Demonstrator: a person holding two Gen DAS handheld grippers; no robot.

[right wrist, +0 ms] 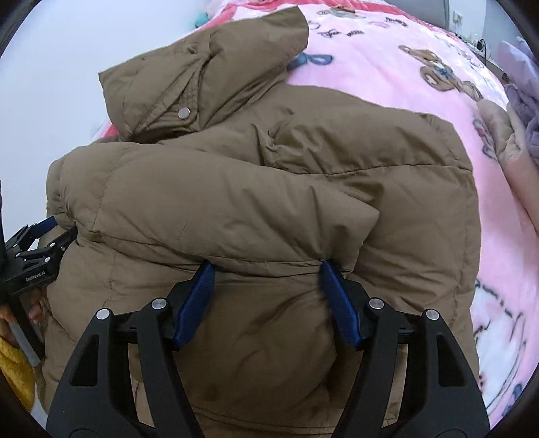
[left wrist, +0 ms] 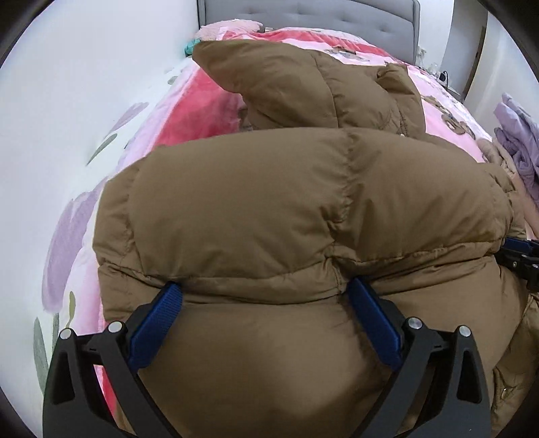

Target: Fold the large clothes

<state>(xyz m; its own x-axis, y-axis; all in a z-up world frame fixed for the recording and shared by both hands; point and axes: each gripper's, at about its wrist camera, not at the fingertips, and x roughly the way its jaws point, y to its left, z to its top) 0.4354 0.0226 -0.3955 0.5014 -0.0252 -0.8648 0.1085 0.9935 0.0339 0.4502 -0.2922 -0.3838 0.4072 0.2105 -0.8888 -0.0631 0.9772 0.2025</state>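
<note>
A: Where is the brown puffer jacket [left wrist: 269, 209] lying?

B: It is lying spread on the pink blanket [right wrist: 387, 77] that is covering the bed, filling most of both wrist views. Its near part is doubled over into a thick padded roll running left to right, and the hood [right wrist: 188, 84] is sitting at the far end, with a metal snap [right wrist: 183, 113] showing on it.

A: What is the left gripper [left wrist: 266, 293] doing?

B: It is pointing steeply down at the near side of the jacket. Its blue fingers [left wrist: 161, 313] are standing wide apart with their tips tucked under the fold's seam. A bulge of the padding is sitting between them, but whether the pads are pressing on it cannot be told.

A: And the right gripper [right wrist: 266, 273]?

B: It is standing to the right of the left one, over the same fold, also aimed downward. Its jaws are spread, with its blue pads [right wrist: 197, 303] resting on the fabric and not squeezing it, so it is standing open.

A: Is anything else showing nearby?

B: A grey tufted headboard [left wrist: 303, 13] is standing at the far end of the bed, a white wall is running along the left, and a lilac garment [left wrist: 518, 148] is lying heaped at the right edge. In the right wrist view a yellow sleeve [right wrist: 13, 370] is showing at the near left, beside the left gripper's handle.
</note>
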